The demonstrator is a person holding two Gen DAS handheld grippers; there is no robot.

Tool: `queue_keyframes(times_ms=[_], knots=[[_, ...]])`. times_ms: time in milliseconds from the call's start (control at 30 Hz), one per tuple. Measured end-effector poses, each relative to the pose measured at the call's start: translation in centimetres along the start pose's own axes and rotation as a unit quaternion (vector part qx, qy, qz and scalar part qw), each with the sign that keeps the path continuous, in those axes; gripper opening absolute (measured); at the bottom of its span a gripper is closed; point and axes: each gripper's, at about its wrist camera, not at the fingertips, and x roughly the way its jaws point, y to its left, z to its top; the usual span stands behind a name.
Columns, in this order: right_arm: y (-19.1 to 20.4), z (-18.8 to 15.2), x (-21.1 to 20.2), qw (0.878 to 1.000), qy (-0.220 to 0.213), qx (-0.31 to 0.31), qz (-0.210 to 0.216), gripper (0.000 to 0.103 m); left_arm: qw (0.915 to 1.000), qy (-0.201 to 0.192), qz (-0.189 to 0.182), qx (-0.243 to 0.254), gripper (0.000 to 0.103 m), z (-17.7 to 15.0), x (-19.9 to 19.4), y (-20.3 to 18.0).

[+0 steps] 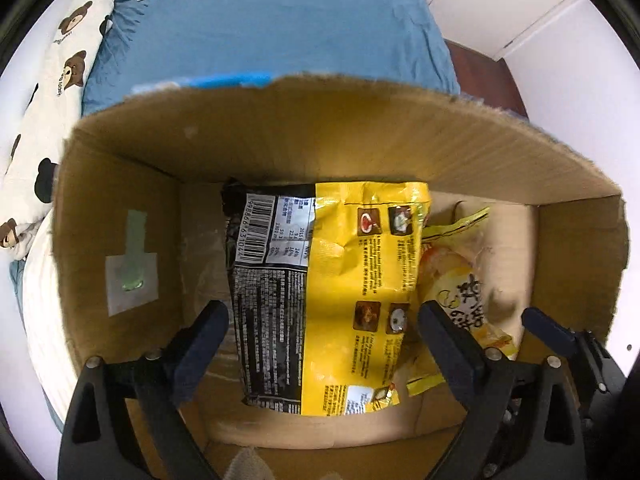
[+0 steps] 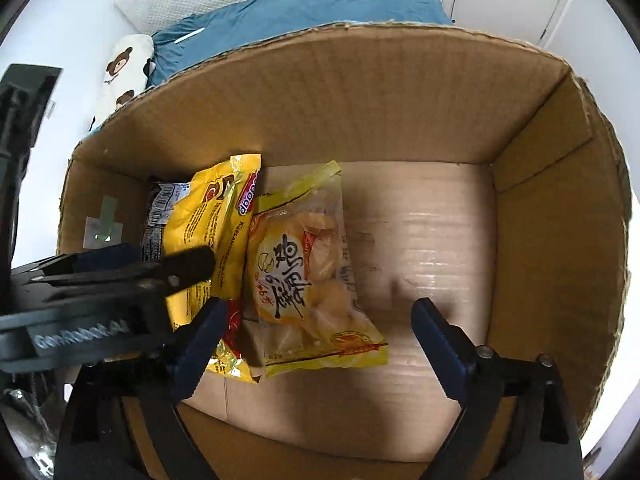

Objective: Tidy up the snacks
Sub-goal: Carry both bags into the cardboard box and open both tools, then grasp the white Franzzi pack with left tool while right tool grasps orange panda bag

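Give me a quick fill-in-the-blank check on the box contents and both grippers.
1. Both snack bags lie inside the ____ box.
2. The yellow-and-black noodle packet lies to the ____ of the clear yellow pastry bag.
3. The left gripper and right gripper are both ____.

Missing words: cardboard; left; open

A home bedroom: bed with blue sheet (image 1: 272,28), bear-print pillow (image 1: 60,80), white wardrobe doors (image 1: 532,20)
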Motion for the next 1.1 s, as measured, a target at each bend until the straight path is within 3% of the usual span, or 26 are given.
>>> queue_keyframes(times_ms=[233, 467, 500, 767, 933, 1100], knots=[[1.3, -1.4, -1.7, 1.0, -0.009, 0.002, -0.006, 0.097, 0.9978, -0.058, 0.032, 0.007, 0.097, -2.7, -4.9, -0.3], [1.9, -5.6, -7.3, 0.999, -0.05, 0.001, -0.02, 0.097, 0.9899, -0.133, 0.047, 0.006, 0.097, -8.2, -10.8, -0.5], [2.2, -6.2, -8.4, 0.998, -0.058, 0.001, -0.019, 0.097, 0.9888, -0.141, 0.049, 0.007, 0.097, -7.8, -11.4, -0.6], [3.7, -10.7, -14.5, 0.994, -0.111, -0.003, -0.01, 0.097, 0.9781, -0.199, 0.057, 0.019, 0.097, -14.0, -16.3, -1.6], [4.3, -14.2, -17.0, 0.991, -0.133, 0.002, 0.001, 0.097, 0.9756, -0.212, 0.054, 0.013, 0.097, -17.5, -17.9, -1.7], [3.5, -19.0, -18.2, 0.991, -0.127, 0.029, 0.025, 0.097, 0.9756, -0.211, 0.059, 0.003, 0.097, -22.3, -17.4, -0.8]])
